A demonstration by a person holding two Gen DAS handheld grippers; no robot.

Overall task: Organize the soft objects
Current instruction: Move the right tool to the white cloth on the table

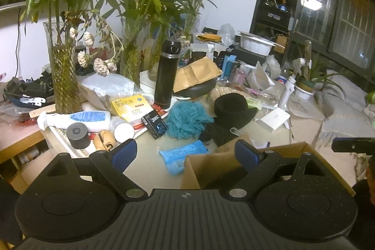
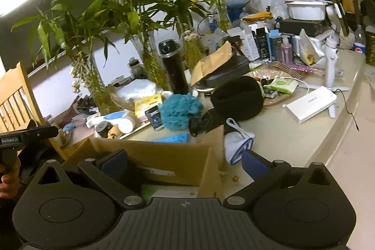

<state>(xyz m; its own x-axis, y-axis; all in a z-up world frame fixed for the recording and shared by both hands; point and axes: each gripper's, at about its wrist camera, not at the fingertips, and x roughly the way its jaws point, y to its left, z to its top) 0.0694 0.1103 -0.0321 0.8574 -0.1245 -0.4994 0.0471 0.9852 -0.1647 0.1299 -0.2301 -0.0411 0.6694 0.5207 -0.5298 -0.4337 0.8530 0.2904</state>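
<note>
A teal bath pouf (image 1: 187, 120) (image 2: 180, 111) lies mid-table beside a black hat (image 1: 234, 109) (image 2: 236, 97) and a crumpled black cloth (image 1: 220, 132) (image 2: 204, 121). A white cloth with blue trim (image 2: 239, 142) rests against the open cardboard box (image 1: 234, 163) (image 2: 164, 156). A blue packet (image 1: 182, 156) lies flat just left of the box. My left gripper (image 1: 185, 154) hovers open over the table and the box's left corner, holding nothing. My right gripper (image 2: 184, 162) is open above the box, with nothing between its fingers.
Glass vases of bamboo (image 1: 63, 76) (image 2: 150, 62) and a black flask (image 1: 167, 74) (image 2: 173, 67) stand behind the soft things. A white power bank (image 2: 311, 103), bottles, boxes and a brown envelope (image 1: 196, 74) crowd the table. A wooden chair (image 2: 16, 100) is at left.
</note>
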